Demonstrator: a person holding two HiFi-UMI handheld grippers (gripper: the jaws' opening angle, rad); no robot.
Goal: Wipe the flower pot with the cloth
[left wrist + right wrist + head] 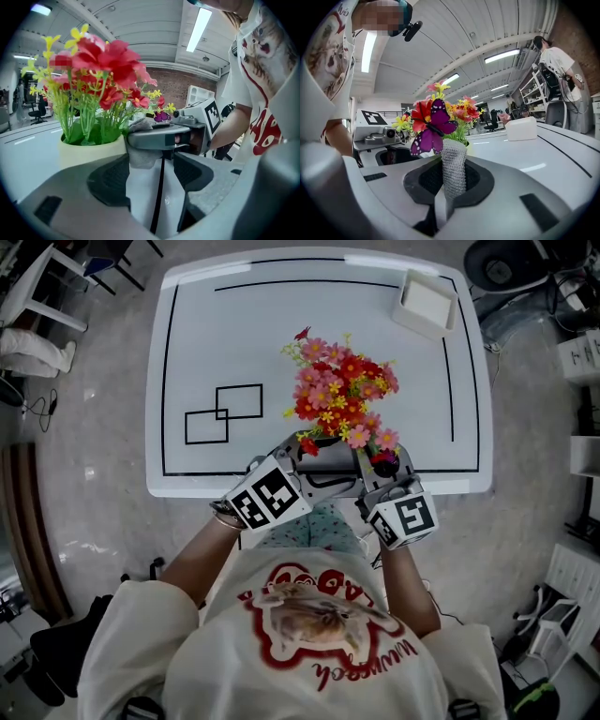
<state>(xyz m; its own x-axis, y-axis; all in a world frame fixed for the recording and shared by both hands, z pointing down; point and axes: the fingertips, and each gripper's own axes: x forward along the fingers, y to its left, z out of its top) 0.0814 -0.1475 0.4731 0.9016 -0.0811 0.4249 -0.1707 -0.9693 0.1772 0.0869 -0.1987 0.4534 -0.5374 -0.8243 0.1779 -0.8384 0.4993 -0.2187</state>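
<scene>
A cream flower pot (91, 151) full of red, pink and yellow artificial flowers (339, 390) stands near the front edge of the white table (187, 486). My right gripper (452, 180) is shut on a grey knitted cloth (453, 168), which stands up between its pads. In the left gripper view the cloth (140, 157) lies against the pot's side. My left gripper (150, 174) is open beside the pot with only tabletop showing between its jaws. In the head view both grippers sit at the pot's near side, left (314, 465) and right (367, 467); the flowers hide most of the pot.
A white box (427, 301) rests at the table's back right corner. Two overlapping black rectangles (225, 413) are drawn left of the pot. A purple butterfly decoration (433, 126) sticks out of the flowers. A person (555, 61) stands by shelves at the far right.
</scene>
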